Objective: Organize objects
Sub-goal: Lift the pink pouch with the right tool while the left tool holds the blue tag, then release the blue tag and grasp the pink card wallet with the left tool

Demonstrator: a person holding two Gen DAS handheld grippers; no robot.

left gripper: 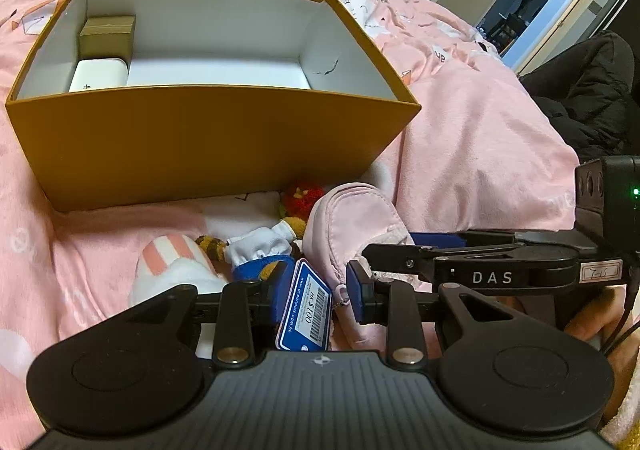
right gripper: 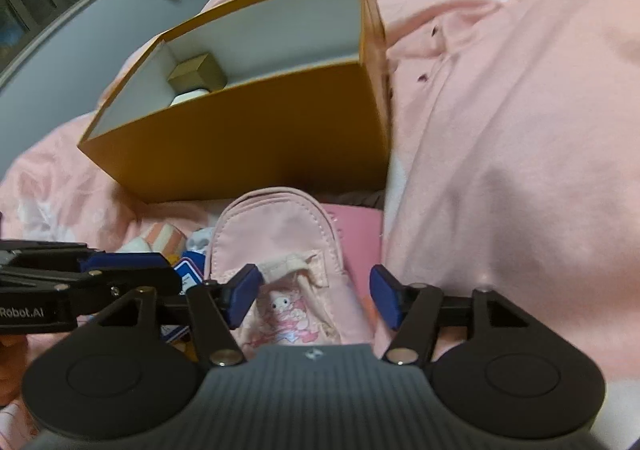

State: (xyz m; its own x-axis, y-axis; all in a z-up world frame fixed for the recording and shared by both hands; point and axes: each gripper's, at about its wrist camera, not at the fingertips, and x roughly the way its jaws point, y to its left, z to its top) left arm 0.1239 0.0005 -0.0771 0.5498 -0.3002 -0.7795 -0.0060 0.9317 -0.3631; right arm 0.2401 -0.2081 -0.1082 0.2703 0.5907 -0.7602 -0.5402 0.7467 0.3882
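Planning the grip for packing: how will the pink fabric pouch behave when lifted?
The pink pouch looks like soft stitched fabric, so it will probably sag and fold. It seems light. The open right gripper straddles it; a pinch would likely bunch cloth rather than slip.

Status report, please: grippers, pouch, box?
Left gripper astride blue tag. Right gripper open over pink pouch. Orange box behind, path free.

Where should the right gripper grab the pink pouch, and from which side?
Grip the pouch across its width near the strap tab, coming from above and the near end. It lies flat, long axis running away toward the box, and the right gripper already straddles it, pads either side without touching. Its soft fabric should pinch easily; the left gripper beside it holds the blue tag.
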